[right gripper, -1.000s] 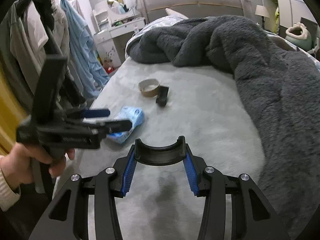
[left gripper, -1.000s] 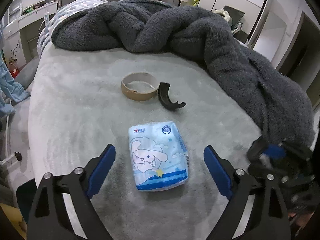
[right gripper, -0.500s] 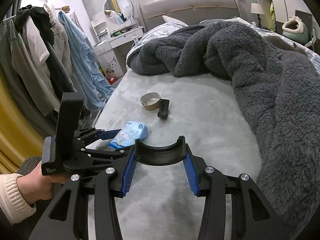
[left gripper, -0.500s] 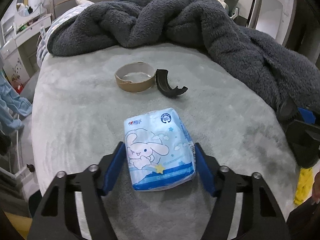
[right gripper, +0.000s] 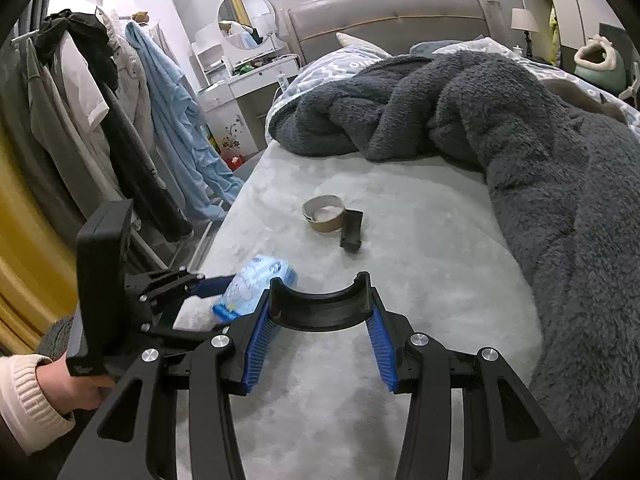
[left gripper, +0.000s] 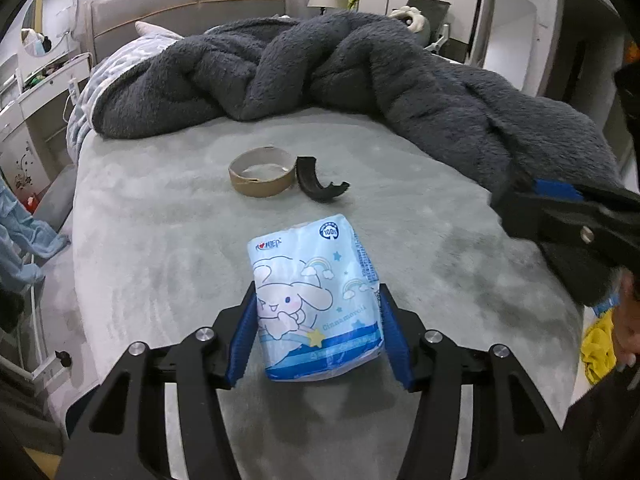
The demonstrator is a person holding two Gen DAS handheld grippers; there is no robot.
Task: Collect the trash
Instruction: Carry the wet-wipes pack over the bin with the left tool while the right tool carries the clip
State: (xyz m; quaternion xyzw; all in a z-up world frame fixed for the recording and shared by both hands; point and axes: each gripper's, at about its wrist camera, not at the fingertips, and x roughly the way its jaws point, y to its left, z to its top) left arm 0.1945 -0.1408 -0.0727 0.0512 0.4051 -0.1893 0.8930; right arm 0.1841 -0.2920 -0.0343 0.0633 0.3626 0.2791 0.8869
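Left gripper: jaws clamped on the blue tissue pack, at the near edge of the bed; right gripper: jaws grasping a black curved piece; cardboard ring and black fragment lie mid-bed, touching.

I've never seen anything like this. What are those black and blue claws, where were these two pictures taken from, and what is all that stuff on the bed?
There is no robot here. A person holds a two-finger gripper in each hand, and a wide-angle camera on each looks along its fingers.

The left gripper is closed on a blue tissue pack with a cartoon rabbit. The right gripper holds a curved black plastic piece between its blue pads. In the right camera's view you also see the left hand.

On the grey bed cover lie a cardboard tape ring and, beside it, another curved black piece. A dark fleece blanket is heaped behind them.
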